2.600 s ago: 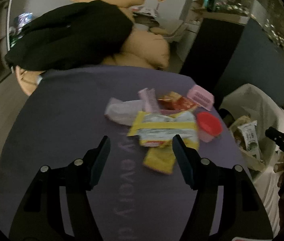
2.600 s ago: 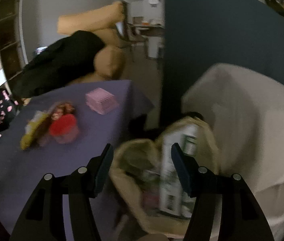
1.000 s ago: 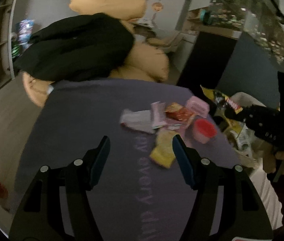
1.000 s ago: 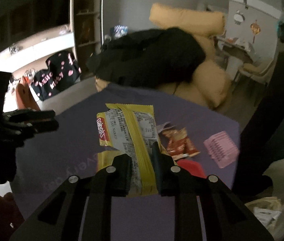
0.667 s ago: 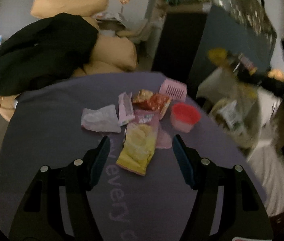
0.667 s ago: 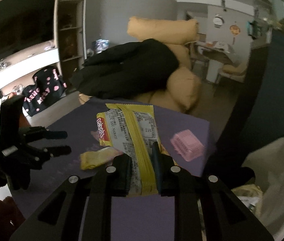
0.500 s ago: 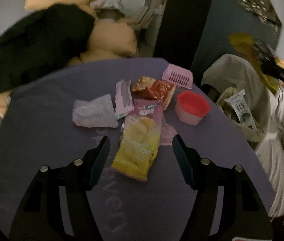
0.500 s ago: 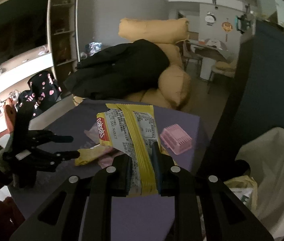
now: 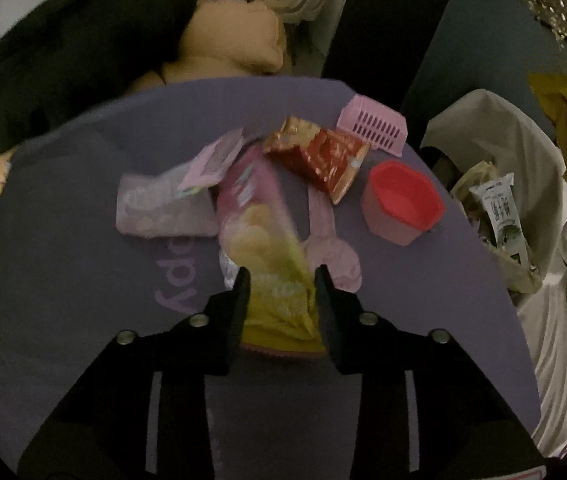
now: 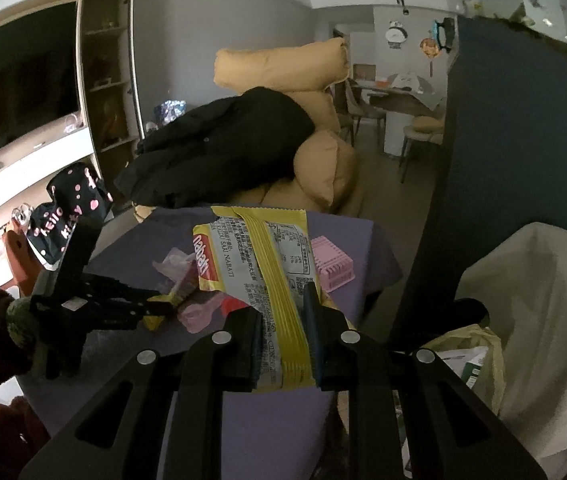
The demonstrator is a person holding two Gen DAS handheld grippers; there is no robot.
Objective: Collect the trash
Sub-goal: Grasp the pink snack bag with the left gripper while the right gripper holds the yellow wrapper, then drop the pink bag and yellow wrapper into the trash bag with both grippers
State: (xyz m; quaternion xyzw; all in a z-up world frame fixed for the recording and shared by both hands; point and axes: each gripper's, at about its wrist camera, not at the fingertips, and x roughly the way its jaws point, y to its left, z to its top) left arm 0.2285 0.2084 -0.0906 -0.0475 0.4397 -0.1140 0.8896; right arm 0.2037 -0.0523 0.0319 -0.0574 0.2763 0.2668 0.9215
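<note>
We count two grippers. The left gripper (image 9: 281,286) is lowered over the pile on the purple tablecloth (image 9: 63,280); its jaws have just been closing and now flank the near end of a pink-and-yellow chip bag (image 9: 261,236), whose edges meet both fingers, so we read it as clamped. The right gripper (image 10: 283,330) is closed tight on one yellow wafer wrapper (image 10: 259,264), held up in the air above the table's near edge.

On the cloth we count five wrappers: the chip bag, one red snack packet (image 9: 323,156), one pale purple pouch (image 9: 159,208), one small pink sachet (image 9: 213,162) lying across it, and one flattened pink wrapper (image 9: 331,248) beside the bag. There is also one red cup (image 9: 401,202) and one pink slotted basket (image 9: 373,126) near the far right edge.

Off the table's right edge stands one lined trash bin (image 9: 499,132), already holding wrappers. The cloth is bare to the left of the pile and along the near side. One tan sofa (image 10: 283,68) with a black coat (image 10: 223,148) lies beyond the far edge.
</note>
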